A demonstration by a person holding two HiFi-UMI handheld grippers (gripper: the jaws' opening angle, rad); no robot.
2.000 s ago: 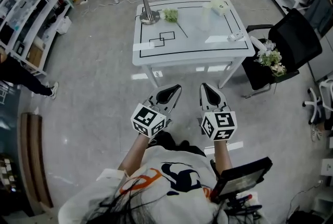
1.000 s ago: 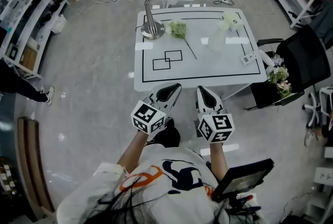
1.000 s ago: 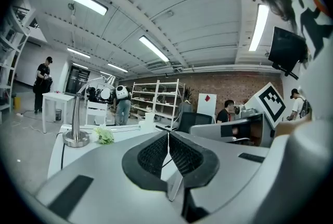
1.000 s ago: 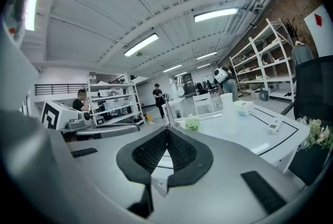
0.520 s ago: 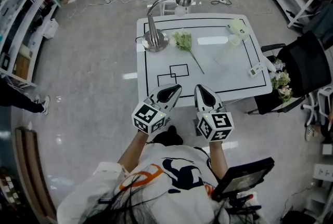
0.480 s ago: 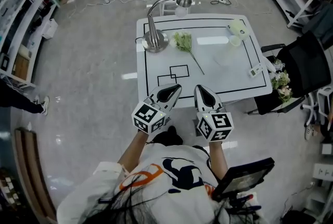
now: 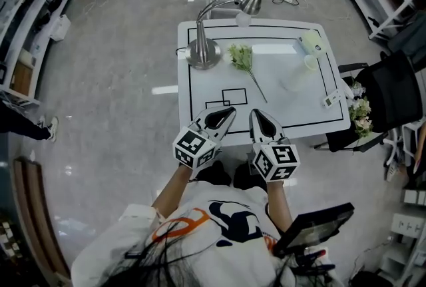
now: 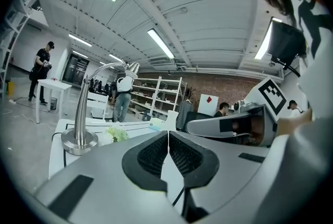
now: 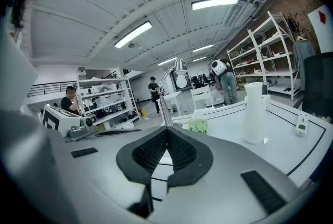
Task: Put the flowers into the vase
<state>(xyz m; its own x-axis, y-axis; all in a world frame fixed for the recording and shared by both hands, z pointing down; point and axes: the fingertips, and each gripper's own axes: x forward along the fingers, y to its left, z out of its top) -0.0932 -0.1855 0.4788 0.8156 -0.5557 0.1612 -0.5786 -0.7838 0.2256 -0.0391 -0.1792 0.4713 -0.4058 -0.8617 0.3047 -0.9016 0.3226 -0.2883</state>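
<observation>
Two grippers, both empty. The left gripper (image 7: 228,110) and right gripper (image 7: 255,113) hang over the near edge of the desk (image 7: 313,116). Each pair of fingers (image 8: 151,154) is pressed together with nothing between them.

Risks, as judged from this position:
- The fingers are closed. If they are not spread before they reach the stem, they would shove the flowers (image 7: 243,59) along the desk instead of taking them.
- The stem is thin and lies flat. A high pinch would miss it, and a low one would scrape the desk.
- The vase (image 7: 296,79) stands upright, tall and narrow-mouthed. A knock from stem or gripper could tip it.
- The lamp (image 7: 203,52) stands just beside the blossoms and crowds any approach from the left.

Position: the flowers lie on the far half of the desk, well ahead of both pairs of fingers. The stem points toward the near right. The vase is off to their right, not touching them.
</observation>
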